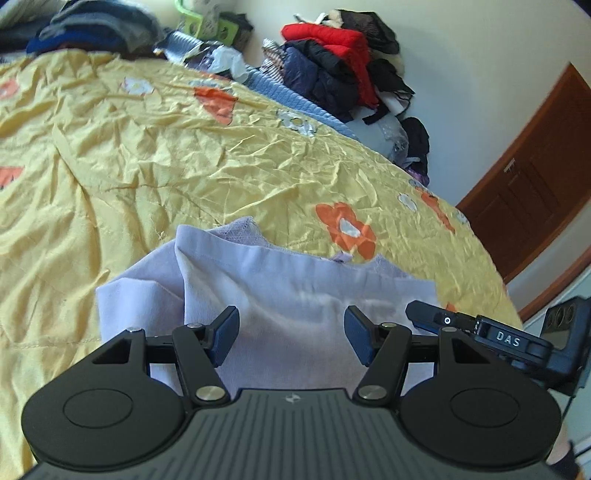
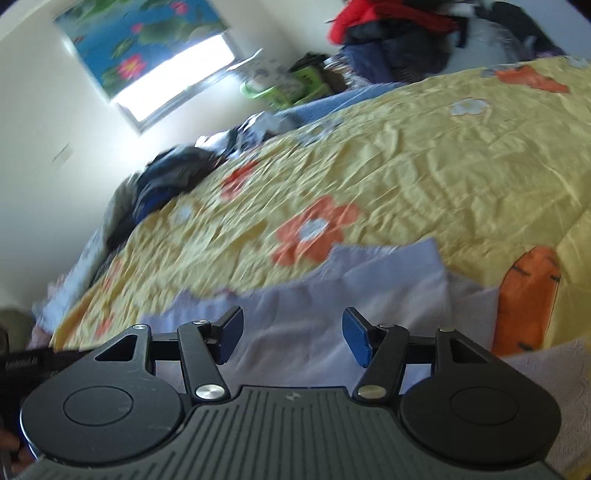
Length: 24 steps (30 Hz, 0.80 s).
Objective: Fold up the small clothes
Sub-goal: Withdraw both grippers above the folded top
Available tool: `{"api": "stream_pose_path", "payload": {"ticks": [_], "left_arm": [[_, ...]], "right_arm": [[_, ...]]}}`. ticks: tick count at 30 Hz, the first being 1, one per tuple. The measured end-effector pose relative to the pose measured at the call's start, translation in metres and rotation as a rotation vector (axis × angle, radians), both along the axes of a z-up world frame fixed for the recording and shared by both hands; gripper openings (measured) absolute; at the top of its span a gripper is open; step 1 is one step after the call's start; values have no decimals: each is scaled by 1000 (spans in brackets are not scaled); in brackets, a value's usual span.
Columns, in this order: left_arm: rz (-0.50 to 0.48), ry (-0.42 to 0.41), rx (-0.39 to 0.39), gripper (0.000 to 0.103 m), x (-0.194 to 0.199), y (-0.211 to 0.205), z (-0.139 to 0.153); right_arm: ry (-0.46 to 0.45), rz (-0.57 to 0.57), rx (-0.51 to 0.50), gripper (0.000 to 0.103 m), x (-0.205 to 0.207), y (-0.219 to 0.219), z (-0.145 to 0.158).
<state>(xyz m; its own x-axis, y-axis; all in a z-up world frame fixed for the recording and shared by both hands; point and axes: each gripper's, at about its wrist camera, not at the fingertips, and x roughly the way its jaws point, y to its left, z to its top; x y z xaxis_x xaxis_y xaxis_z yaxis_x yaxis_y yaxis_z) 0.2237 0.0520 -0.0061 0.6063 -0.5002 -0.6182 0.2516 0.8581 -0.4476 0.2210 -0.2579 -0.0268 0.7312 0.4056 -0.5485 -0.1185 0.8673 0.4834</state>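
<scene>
A small lilac garment (image 1: 280, 288) lies partly folded on the yellow flowered bedspread (image 1: 147, 155), with a lace edge at its far side. My left gripper (image 1: 291, 334) is open and empty just above its near part. The right gripper's body (image 1: 491, 336) shows at the right of this view. In the right wrist view the same lilac garment (image 2: 332, 295) lies under my right gripper (image 2: 293, 338), which is open and empty. That view is motion-blurred. The yellow bedspread (image 2: 406, 166) stretches beyond it.
A pile of red, navy and black clothes (image 1: 340, 62) sits at the bed's far corner. More dark clothes (image 1: 92, 29) and a green object (image 1: 207, 22) lie along the far edge. A brown door (image 1: 535, 173) stands at the right. A window (image 2: 177, 85) is on the wall.
</scene>
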Motion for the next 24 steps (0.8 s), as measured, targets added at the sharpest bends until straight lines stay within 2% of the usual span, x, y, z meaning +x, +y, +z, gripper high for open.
{"api": "stream_pose_path", "payload": {"ticks": [2,6,9,14,18,21,24], "left_arm": [[-21,-46,47,62,-17,-4,2],[-83,-112,151,62,-46,-15,4],[-140,-130,209,62,-62,-25,1],[-188,-113,321,62,-75,-31,-13],[-206,-126,341,62,-91,-24,-15],[-233,-149,367,62,-101,-25,-15],[-248,-155,402,62,-108,-27,-14]], "right_arm": [[-7,63,-45,67,-16,10,3],[-61,168,-264,72,-55,39,11],[-89,215,-376,76,-75,53,13],[-53,232,-432,78,-90,54,6],[-67,221,-480,79,-104,54,8],[-99,208,-463,83,-117,52,12],[-78,229,-469,84,-124,52,6]]}}
